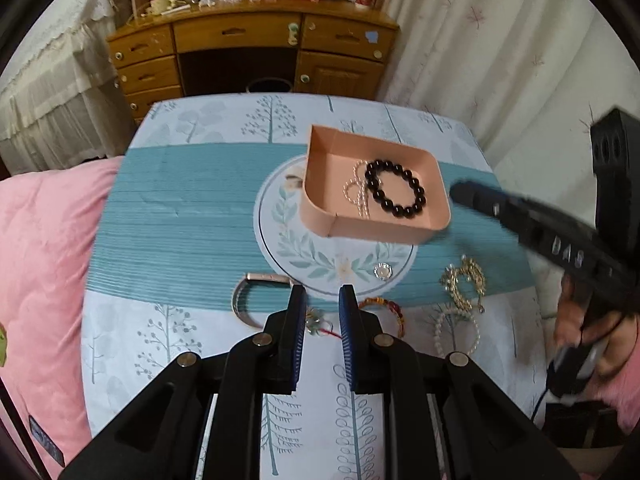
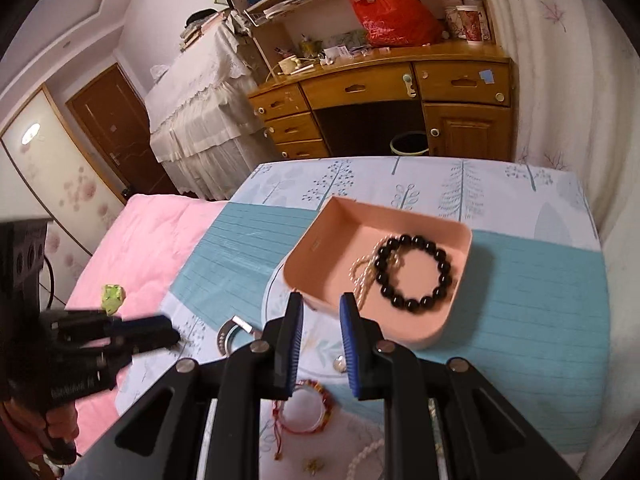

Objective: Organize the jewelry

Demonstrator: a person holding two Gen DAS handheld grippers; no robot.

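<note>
A pink tray (image 1: pixel 316 196) (image 2: pixel 308 276) sits on the table and holds a black bead bracelet (image 1: pixel 396 188) (image 2: pixel 416 272) and a pearl string (image 1: pixel 356 192) (image 2: pixel 362 272). My left gripper (image 1: pixel 322 300) is open and empty, above a small charm on a red cord (image 1: pixel 318 324). My right gripper (image 2: pixel 320 304) is open and empty, just in front of the tray's near wall. On the cloth lie a metal bangle (image 1: pixel 244 300) (image 2: pixel 228 334), a red-and-gold bracelet (image 1: pixel 386 308) (image 2: pixel 308 408), a silver ring (image 1: pixel 383 271), a gold chain (image 1: pixel 464 280) and a pearl bracelet (image 1: pixel 456 332).
The table has a blue-and-white tree-print cloth (image 1: pixel 180 216) (image 2: pixel 532 300). A pink quilt (image 1: pixel 36 260) (image 2: pixel 136 240) lies to the left. A wooden desk (image 1: pixel 248 52) (image 2: pixel 384 96) stands behind, a curtain (image 1: pixel 500 60) at the right.
</note>
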